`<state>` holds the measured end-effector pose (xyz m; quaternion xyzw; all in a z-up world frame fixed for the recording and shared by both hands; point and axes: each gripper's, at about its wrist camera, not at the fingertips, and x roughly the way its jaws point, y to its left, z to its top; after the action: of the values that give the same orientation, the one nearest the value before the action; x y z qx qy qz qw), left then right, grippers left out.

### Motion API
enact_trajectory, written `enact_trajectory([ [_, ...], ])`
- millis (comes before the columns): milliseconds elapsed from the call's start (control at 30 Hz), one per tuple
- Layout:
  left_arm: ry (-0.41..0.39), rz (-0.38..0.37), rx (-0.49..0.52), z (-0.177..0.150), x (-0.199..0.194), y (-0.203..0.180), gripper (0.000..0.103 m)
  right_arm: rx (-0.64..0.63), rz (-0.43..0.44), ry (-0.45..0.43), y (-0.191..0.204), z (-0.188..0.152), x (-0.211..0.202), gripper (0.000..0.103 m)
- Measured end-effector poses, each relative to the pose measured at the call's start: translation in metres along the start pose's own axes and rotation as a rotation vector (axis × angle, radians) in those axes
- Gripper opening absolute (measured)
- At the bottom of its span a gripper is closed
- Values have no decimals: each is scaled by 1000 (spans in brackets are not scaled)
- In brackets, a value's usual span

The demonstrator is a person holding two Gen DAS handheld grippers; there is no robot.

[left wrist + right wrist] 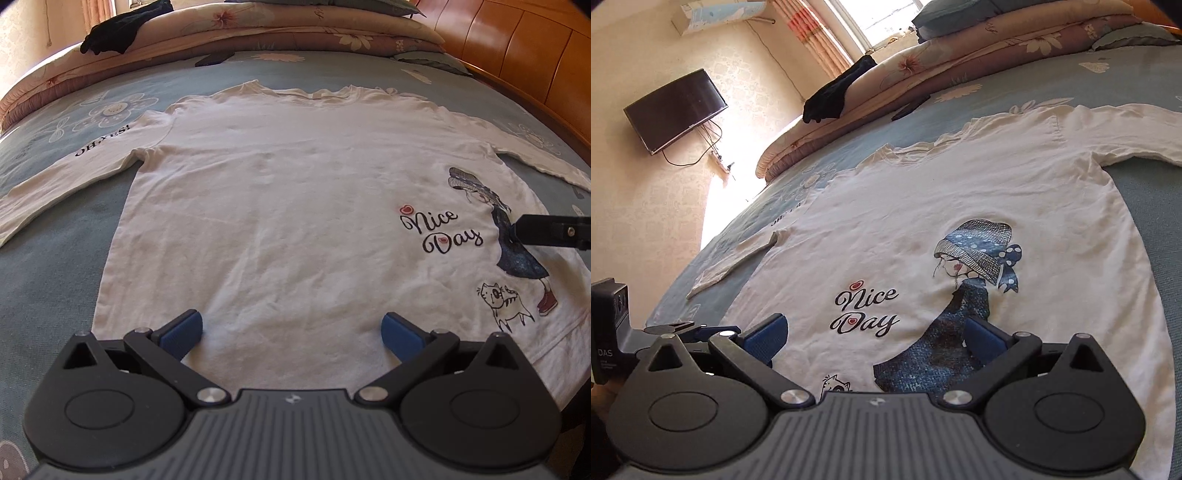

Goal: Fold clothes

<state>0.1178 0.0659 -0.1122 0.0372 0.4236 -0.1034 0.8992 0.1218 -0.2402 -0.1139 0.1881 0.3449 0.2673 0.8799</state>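
On the bed (pixel 66 229), covered in a grey-blue flowered sheet, a white long-sleeved shirt (pixel 280 206) lies spread flat, front up, its hem toward the cameras and its collar toward the folded quilts (pixel 280 29) stacked at the far side. Both sleeves stretch out sideways; one carries the words "OH,YES!" and the front shows a girl in a hat, a cat and "Nice Day". The left gripper (pixel 291 330) hovers over the hem near the middle, its blue fingers (pixel 183 332) spread wide and holding nothing. The right gripper (pixel 875 338) sits over the printed corner, fingers (pixel 766 334) equally wide apart and empty. A dark garment (pixel 838 92) drapes over the quilts, and a television (pixel 676 109) hangs on the wall.
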Motion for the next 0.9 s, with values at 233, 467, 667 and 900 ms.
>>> enact_trajectory([
  [233, -14, 2, -6, -1, 0, 0, 102, 150, -30, -57, -37, 5, -38, 103],
  [467, 20, 11, -37, 6, 2, 1, 102, 99, 8, 22, -21, 32, 3, 103],
  [667, 73, 11, -38, 13, 5, 2, 102, 105, 43, -29, -34, 17, 3, 103],
  [900, 26, 1, -156, 50, -18, 54, 102, -18, -19, -34, -18, 9, 7, 103],
])
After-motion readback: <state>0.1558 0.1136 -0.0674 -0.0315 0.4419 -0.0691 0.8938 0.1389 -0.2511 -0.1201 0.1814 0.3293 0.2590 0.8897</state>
